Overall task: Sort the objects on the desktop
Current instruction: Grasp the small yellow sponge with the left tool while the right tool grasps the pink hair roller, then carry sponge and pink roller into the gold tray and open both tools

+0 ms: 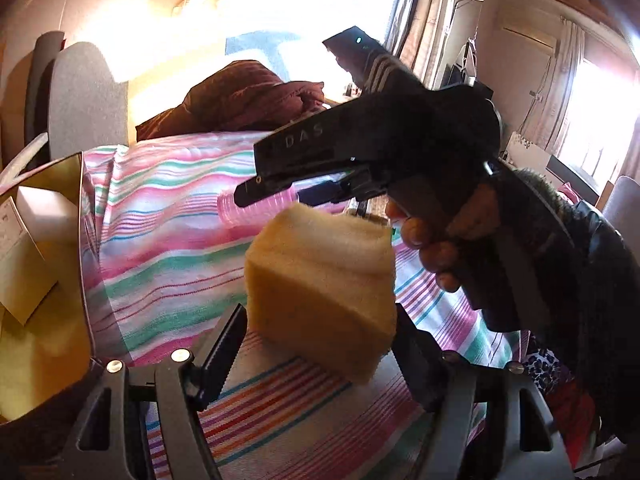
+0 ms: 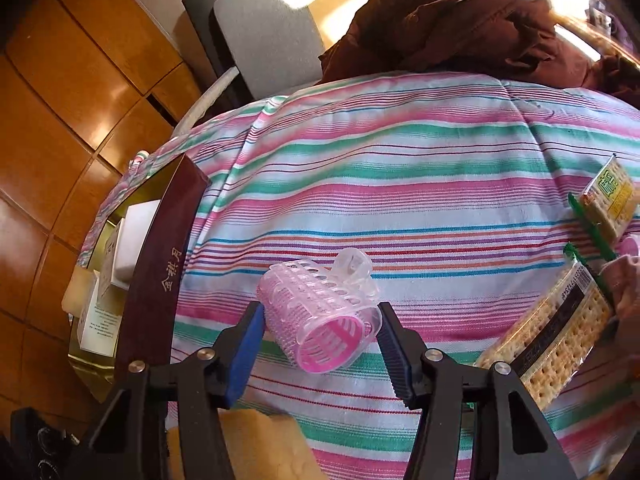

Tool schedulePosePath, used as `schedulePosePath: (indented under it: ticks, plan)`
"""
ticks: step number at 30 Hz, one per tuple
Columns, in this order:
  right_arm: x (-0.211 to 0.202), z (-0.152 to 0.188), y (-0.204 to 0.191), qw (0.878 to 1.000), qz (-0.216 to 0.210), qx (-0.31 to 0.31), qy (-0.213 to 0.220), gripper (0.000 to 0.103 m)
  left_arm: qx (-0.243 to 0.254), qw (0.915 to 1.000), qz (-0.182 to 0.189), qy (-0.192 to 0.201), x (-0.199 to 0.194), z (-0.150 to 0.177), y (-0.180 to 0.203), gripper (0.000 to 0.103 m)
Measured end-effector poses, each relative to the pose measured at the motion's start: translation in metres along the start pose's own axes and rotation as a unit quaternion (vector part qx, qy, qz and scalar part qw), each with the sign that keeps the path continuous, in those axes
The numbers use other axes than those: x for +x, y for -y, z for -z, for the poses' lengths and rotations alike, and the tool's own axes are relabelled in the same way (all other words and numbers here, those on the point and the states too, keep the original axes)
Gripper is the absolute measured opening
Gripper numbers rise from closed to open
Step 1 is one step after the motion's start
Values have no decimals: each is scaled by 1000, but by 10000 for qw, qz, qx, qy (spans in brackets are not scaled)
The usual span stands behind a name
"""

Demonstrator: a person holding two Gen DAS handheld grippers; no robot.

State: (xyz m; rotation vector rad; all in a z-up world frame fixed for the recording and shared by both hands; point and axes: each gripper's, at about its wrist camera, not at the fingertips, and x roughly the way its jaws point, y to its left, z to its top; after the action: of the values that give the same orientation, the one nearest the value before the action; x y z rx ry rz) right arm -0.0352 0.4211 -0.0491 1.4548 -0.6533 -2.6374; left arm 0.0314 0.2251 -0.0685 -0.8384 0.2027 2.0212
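My left gripper (image 1: 320,332) is shut on a yellow sponge (image 1: 320,280) and holds it above the striped cloth (image 1: 168,248). The sponge also shows at the bottom of the right wrist view (image 2: 260,444). My right gripper (image 2: 320,332) is closed around a pink hair roller (image 2: 320,320) with a clear clip, just above the cloth (image 2: 400,160); it also shows in the left wrist view (image 1: 248,208). An open dark red box (image 2: 160,276) with a gold inside stands at the left and holds white cartons (image 2: 136,236). It also shows in the left wrist view (image 1: 44,320).
Two cracker packets (image 2: 552,348) lie on the cloth at the right, one nearer (image 2: 612,200) the far side. A brown garment (image 2: 460,20) is heaped at the far edge. A grey chair back (image 2: 264,36) stands behind the table. Wooden cabinets (image 2: 60,120) are at the left.
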Motion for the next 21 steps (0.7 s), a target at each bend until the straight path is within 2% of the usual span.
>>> schedulePosePath:
  ticks: [7,15,19,21]
  plan:
    - [-4,0,12,9999,59,78,59,59,444,9990,-64,-38,0,-6,6,78]
    - [-16,11,35,9991,-61,293,289,63,679,9977,-25,16,2,-10,11,83]
    - [-13,14,38,9988,-95,329,338,63,814,9966,-65,-68,12,-19,12,83]
    - [-14,14,38,9986,-142,351,373,63,771,9969,58,-144,18,-23,9,83]
